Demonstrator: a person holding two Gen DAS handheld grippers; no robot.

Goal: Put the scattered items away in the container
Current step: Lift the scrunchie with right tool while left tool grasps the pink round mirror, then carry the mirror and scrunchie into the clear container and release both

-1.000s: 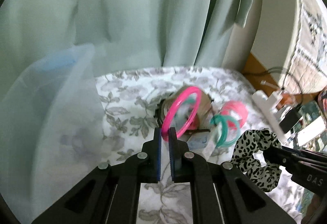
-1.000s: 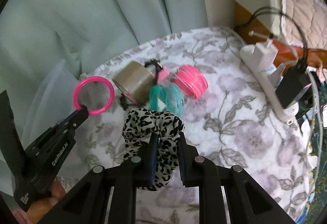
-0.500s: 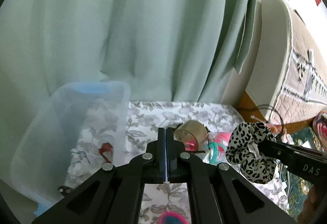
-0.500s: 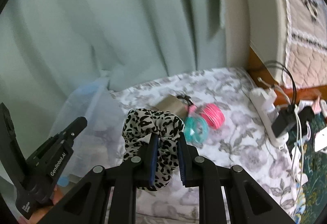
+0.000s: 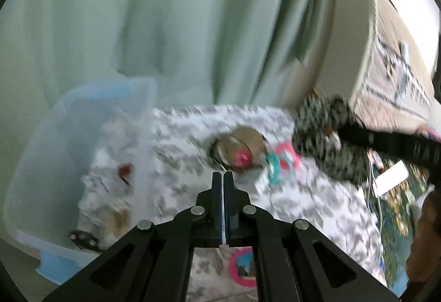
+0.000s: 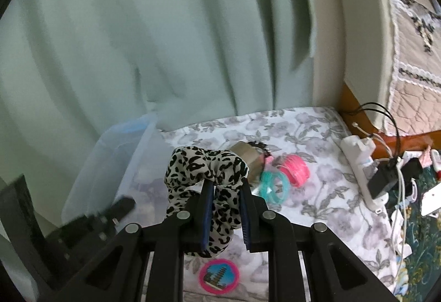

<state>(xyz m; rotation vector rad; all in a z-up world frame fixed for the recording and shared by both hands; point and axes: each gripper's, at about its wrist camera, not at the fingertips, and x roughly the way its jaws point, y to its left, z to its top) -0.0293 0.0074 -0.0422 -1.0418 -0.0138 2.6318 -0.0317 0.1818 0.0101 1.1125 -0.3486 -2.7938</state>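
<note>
My right gripper (image 6: 224,186) is shut on a leopard-print scrunchie (image 6: 204,164) and holds it above the floral cloth (image 6: 317,208). The left wrist view shows that scrunchie (image 5: 317,133) blurred at the right. My left gripper (image 5: 222,173) is shut with nothing in it, just right of the translucent plastic bin (image 5: 55,136); it shows blurred at the lower left of the right wrist view (image 6: 124,204). On the cloth lie a tape roll (image 6: 248,161), teal coil bands (image 6: 274,187), a pink coil (image 6: 295,166) and a pink round picture disc (image 6: 219,275). Small items lie in the bin.
A green curtain (image 6: 137,40) hangs behind the bin (image 6: 110,153). A white power strip with chargers and cables (image 6: 363,164) runs along the cloth's right edge, beside a bed end (image 6: 358,40). A person's hand (image 5: 424,233) is at the far right.
The pink ring that my left gripper held a second ago is gone from it, and the jaws are now fully shut. Both grippers have risen; the scrunchie went up with the right one.
</note>
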